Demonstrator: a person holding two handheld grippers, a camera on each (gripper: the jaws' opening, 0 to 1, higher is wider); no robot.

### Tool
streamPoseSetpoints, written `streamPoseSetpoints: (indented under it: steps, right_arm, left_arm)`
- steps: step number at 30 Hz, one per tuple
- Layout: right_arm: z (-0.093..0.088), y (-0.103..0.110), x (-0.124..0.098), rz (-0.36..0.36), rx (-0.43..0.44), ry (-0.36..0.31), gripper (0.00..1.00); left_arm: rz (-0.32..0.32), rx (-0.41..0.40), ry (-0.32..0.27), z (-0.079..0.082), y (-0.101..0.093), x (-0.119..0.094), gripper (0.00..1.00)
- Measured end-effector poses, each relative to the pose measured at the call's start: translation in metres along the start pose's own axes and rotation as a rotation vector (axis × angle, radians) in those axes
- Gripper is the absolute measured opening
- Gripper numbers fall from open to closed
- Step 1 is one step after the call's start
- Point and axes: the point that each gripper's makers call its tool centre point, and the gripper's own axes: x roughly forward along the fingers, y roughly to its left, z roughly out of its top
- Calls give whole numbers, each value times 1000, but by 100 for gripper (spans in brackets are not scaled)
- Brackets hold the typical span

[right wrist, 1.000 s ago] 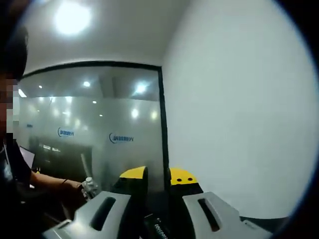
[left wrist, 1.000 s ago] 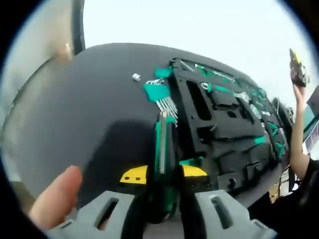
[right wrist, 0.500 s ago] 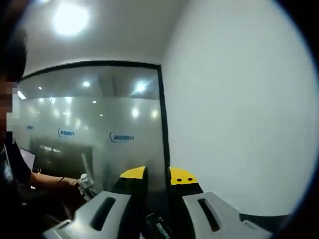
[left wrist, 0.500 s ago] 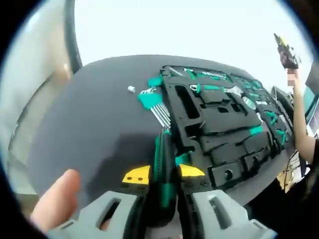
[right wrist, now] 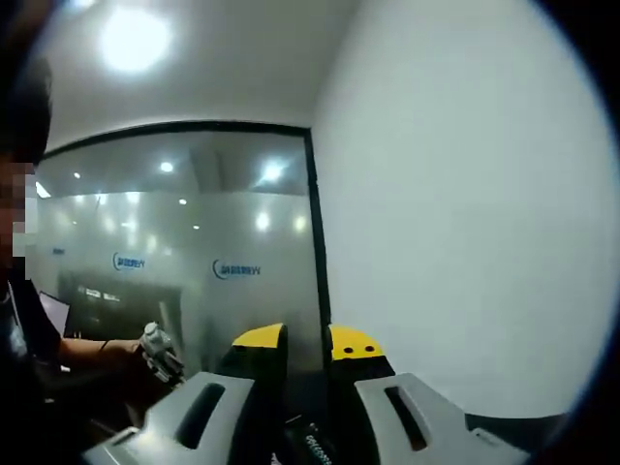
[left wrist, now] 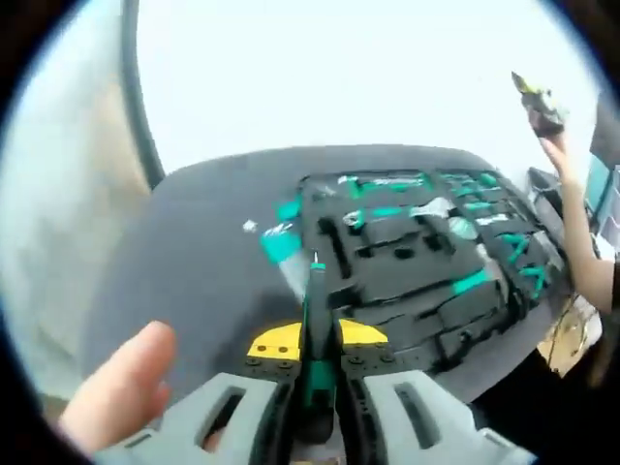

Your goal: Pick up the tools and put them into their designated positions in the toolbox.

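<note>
Two grippers are in use, one in each of a person's hands. In the left gripper view, the left gripper [left wrist: 317, 341] rises from 6 o'clock, its yellow-tipped jaws clamped on a green and black screwdriver [left wrist: 315, 334] whose thin tip points toward 12 o'clock. A thumb [left wrist: 121, 387] shows at 8 o'clock beside the grey jaw housing. Beyond the jaws lies a round dark table [left wrist: 194, 262], and on it an open black toolbox [left wrist: 426, 262] spreads from the centre toward 3 o'clock. Its foam tray holds green-handled tools along the far edge and right side, while several cut-out slots near the centre are bare. The screwdriver tip sits over the near-left corner of the toolbox; whether it touches the tray cannot be told. Just left of the toolbox, at about 10 o'clock from the tip, a green holder of hex keys [left wrist: 283, 250] lies on the table, and a small silver socket [left wrist: 250, 227] lies a little beyond it. At 2 o'clock, a raised hand [left wrist: 557, 155] holds the other gripper against a white wall. In the right gripper view, the right gripper [right wrist: 305, 347] rises from 6 o'clock with its yellow-tipped jaws nearly together and nothing seen between them. It faces a white wall and a glass partition [right wrist: 184, 252] with ceiling lights reflected, and an arm reaches in from 8 o'clock.
</note>
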Motion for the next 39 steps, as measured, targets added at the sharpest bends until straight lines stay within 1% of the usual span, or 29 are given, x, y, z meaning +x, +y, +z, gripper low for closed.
streamPoseSetpoints:
  steps: [1,2,3,4,5,7,10,12,13,15,16,17,18,20,21,22,23,24,25,26,28,29,30,32,35,36,37,38,39]
  right_arm:
    - [-1,1,1,1,-2,3,14]
    - [-2,2,1,4,-5,7,14]
    - [-2,3,2,5,-7,9,14]
    - [-3,3,2,7,-8,11,14]
    - [-3,4,2,8,-9,12,14]
    - [-3,5,2,10,-12,14,14]
    - [-1,5,0,9,-17,13,14]
    - [1,4,-1,7,-13,6,14]
    - [1,4,-1,7,-11,4,14]
    - [1,4,-2,7,-10,4,14]
    - [1,5,-2,8,-11,5,14]
    - [1,5,-2,8,-12,7,14]
    - [1,5,-2,8,-14,9,14]
    - [2,6,-3,9,-17,10,14]
    - [2,5,-2,10,-17,10,14]
    - [2,5,-3,9,-18,12,14]
    - [2,4,-3,9,-19,15,14]
    - [1,3,-2,7,-21,19,14]
    - [1,3,-2,6,-22,21,14]
    - [1,3,-2,5,-22,22,14]
    - [0,4,-2,7,-22,24,14]
    - [1,4,-2,7,-24,24,14]
    - [1,4,-3,7,-24,24,14]
    - [2,3,-3,6,-25,23,14]
    - [3,3,-3,5,-22,19,14]
    - [3,3,-3,5,-21,18,14]
    - [3,4,-4,5,-20,18,14]
    - [2,4,-4,6,-21,21,14]
    - [2,4,-4,7,-21,22,14]
  left_arm:
    - [-15,32,-28,5,-13,-1,7]
    - [-30,92,-51,10,-30,-1,7]
    - [-62,97,-37,10,-36,3,7]
    - [-61,121,-26,8,-41,5,7]
    - [-39,165,-16,6,-51,8,7]
    - [-43,178,-15,2,-64,11,7]
    - [-83,200,-24,-4,-75,22,7]
    - [-76,238,-11,-12,-76,32,7]
    - [-62,295,-5,-17,-75,37,7]
    - [-72,292,-18,-21,-76,43,7]
    - [-88,303,-23,-23,-79,45,7]
    - [-112,353,-13,-27,-83,47,8]
    - [-149,403,-35,-25,-90,47,9]
    - [-174,462,-20,-28,-96,48,18]
    - [-194,475,-39,-24,-99,47,26]
    - [-219,448,-80,-13,-105,43,36]
    - [-238,407,-97,-6,-108,42,39]
    - [-247,334,-98,1,-108,40,36]
    - [-236,293,-83,3,-105,42,34]
    - [-194,263,-57,4,-98,46,34]
    - [-178,278,-28,0,-96,51,30]
    - [-163,268,0,-4,-93,53,29]
    - [-154,232,37,-11,-93,58,29]
    - [-171,219,59,-17,-96,65,29]
    - [-193,268,31,-18,-104,79,33]
    - [-204,246,5,-13,-107,80,27]
    - [-208,264,60,-23,-106,82,22]
    - [-223,251,48,-20,-108,83,22]
    - [-276,263,70,-21,-107,78,21]
